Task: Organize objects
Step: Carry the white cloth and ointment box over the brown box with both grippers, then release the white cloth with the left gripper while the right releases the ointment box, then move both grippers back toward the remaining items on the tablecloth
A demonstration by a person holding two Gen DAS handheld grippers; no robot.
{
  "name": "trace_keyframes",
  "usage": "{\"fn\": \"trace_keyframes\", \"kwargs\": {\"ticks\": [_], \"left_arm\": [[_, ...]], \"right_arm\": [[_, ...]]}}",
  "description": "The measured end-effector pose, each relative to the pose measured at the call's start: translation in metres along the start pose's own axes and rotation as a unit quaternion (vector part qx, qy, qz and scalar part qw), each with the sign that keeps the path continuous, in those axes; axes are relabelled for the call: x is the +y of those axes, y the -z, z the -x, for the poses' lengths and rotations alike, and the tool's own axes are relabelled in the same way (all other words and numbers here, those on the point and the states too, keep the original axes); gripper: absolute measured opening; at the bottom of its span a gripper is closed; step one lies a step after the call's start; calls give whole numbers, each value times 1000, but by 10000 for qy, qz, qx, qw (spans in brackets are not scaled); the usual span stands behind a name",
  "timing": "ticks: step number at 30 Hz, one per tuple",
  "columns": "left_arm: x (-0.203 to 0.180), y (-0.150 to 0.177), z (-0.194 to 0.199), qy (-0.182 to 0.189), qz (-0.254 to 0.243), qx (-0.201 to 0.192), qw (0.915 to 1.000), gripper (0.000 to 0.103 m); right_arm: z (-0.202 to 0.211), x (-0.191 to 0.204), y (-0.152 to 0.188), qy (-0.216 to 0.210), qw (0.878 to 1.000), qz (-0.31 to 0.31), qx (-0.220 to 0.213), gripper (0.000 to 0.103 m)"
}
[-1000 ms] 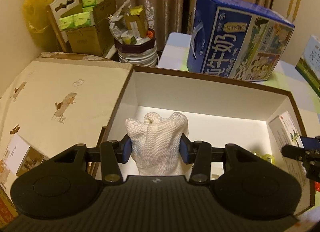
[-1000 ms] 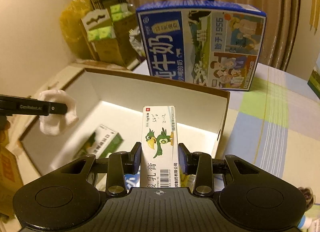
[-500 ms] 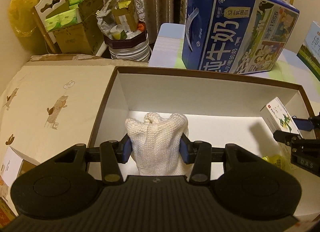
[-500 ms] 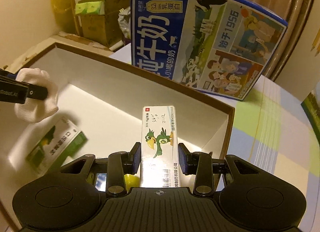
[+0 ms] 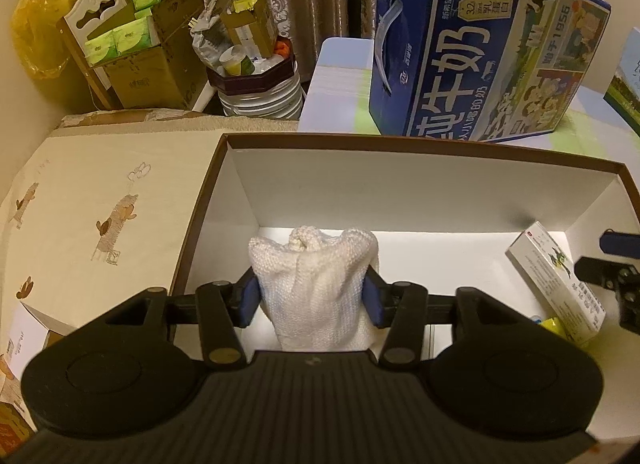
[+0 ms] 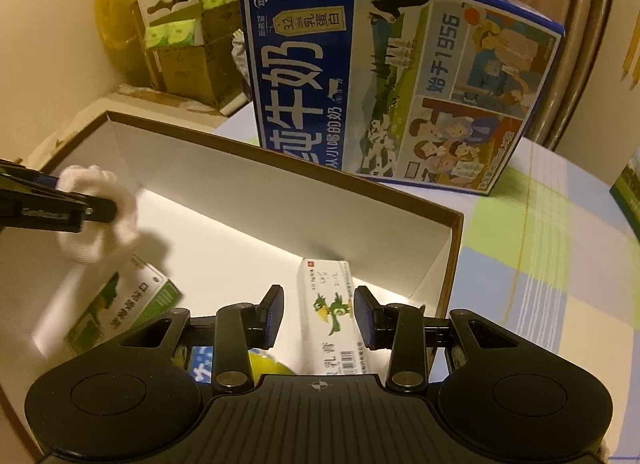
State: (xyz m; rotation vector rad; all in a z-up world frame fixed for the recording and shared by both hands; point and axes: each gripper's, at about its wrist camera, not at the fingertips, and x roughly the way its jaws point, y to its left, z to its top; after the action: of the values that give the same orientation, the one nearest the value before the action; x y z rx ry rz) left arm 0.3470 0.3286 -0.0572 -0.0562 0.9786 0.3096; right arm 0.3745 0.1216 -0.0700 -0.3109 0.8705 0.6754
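An open box with a brown rim and white inside (image 5: 400, 192) (image 6: 280, 184) lies below both grippers. My left gripper (image 5: 311, 296) is shut on a white knitted cloth (image 5: 312, 284) and holds it over the box's left part; the right wrist view shows this cloth (image 6: 100, 220) above the box floor. My right gripper (image 6: 319, 316) is open, its pads clear of a white ointment carton with a green bird (image 6: 328, 312) that leans in the box's right corner (image 5: 556, 284). Also in the box are a green carton (image 6: 124, 304), a yellow item (image 6: 268, 362) and a blue packet (image 6: 200, 364).
A big blue milk case (image 5: 480, 64) (image 6: 392, 84) stands just behind the box on a checked tablecloth (image 6: 540, 264). To the left lies a cream cloth with dog prints (image 5: 100, 216). Cardboard boxes of green tissue packs (image 5: 140, 44) and a full bin (image 5: 256, 76) stand beyond.
My right gripper has opened and let go of the ointment carton, which now rests in the box's right corner. Both grippers have moved forward over the box; the left still holds the cloth.
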Motion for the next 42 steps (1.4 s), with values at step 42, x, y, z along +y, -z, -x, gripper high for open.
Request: {"fn": "trace_keyframes", "kwargs": {"ticks": [42], "left_arm": [[-28, 79, 128, 717, 34, -90, 9974, 87]], "right_arm": [[131, 8, 63, -649, 9947, -699, -377, 51]]}}
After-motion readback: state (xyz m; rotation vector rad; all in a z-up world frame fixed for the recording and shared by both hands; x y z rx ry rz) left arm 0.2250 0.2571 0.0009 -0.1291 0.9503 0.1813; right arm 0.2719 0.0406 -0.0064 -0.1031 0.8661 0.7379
